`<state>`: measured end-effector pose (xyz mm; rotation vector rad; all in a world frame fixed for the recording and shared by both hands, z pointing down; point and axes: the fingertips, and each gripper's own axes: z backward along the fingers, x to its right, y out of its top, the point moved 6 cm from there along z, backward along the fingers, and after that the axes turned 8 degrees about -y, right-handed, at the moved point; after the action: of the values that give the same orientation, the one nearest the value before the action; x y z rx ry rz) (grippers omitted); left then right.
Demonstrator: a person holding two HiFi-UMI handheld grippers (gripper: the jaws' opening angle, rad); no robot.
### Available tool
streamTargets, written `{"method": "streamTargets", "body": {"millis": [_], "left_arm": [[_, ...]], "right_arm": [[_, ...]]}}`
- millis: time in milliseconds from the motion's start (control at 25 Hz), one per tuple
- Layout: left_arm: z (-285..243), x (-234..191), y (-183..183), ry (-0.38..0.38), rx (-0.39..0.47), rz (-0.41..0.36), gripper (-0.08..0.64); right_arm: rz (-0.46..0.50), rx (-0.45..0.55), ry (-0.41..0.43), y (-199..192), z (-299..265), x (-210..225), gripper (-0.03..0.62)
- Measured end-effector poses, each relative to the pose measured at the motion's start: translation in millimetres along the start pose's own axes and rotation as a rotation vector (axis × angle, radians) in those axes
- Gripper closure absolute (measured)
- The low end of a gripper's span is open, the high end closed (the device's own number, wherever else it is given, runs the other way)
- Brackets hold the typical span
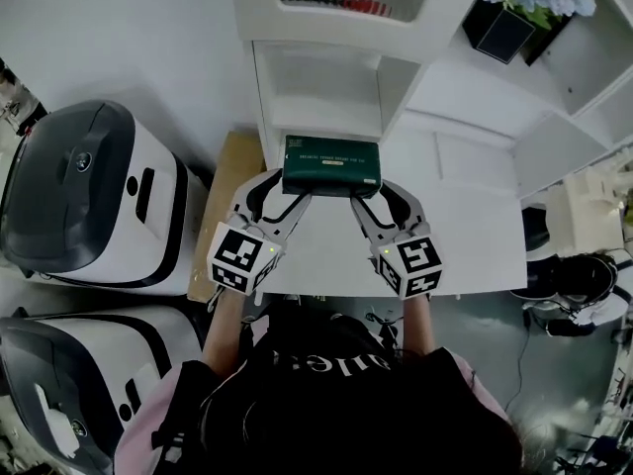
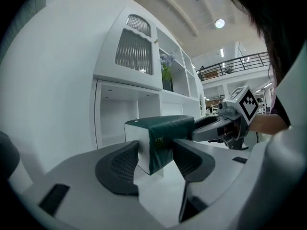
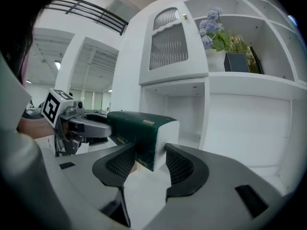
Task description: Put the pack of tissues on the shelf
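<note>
The pack of tissues [image 1: 331,164] is a dark green block with white ends, held level above the white table [image 1: 465,236], just in front of the shelf unit's low open compartment [image 1: 326,92]. My left gripper [image 1: 285,188] is shut on its left end and my right gripper [image 1: 381,196] on its right end. In the left gripper view the pack [image 2: 163,140] sits between that gripper's [image 2: 156,159] ribbed pads. The right gripper view shows the pack [image 3: 141,133] pinched the same way by the right gripper [image 3: 149,162], with the open compartment [image 3: 177,109] behind.
A dark pot of blue flowers [image 1: 504,28] stands on a higher shelf at the right. A ribbed cabinet door [image 3: 168,40] is above the compartment. Two white-and-grey machines [image 1: 89,196] stand at the left, with a brown board [image 1: 232,186] beside the table.
</note>
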<state>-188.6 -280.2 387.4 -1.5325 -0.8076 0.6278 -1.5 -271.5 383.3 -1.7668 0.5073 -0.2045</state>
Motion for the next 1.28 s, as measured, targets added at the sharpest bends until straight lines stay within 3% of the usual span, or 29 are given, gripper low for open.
{"method": "streamTargets", "body": {"millis": [280,480,760,880,1000,1160,1280], "left_arm": [[-32.9,-34.7,-1.8,-0.024,-0.040,-0.058,0.333],[-52.5,-59.3,-10.5,0.000,-0.051,-0.047,0.333],[-82.9,-81.2,-17.1,0.027,-0.115,-0.098,0.333],[-90.6,-85.2,-32.0,0.043,-0.149,-0.066,0.333],[-92.3,-88.9,-34.1,0.048,-0.123,-0.024,0.333],[-102.3,-98.0,-34.0,0.078,-0.094,0.016,0.333],[-110.3,-99.9,-33.0,0.103,-0.089,0.048,0.333]], "right_arm": [[0.015,-0.022,-0.053,1.8,-38.1,17.4,0.365],[0.033,-0.030,-0.072,2.1,-68.8,27.0,0.365],[0.028,-0.057,-0.109,-5.2,-108.5,43.9,0.365],[0.021,-0.074,-0.128,-13.8,-119.1,45.0,0.367],[0.002,-0.047,-0.142,-14.7,-122.3,46.0,0.370],[-0.092,-0.006,-0.191,-11.5,-130.1,57.1,0.379],[-0.076,-0.005,-0.228,-10.6,-133.2,59.3,0.377]]}}
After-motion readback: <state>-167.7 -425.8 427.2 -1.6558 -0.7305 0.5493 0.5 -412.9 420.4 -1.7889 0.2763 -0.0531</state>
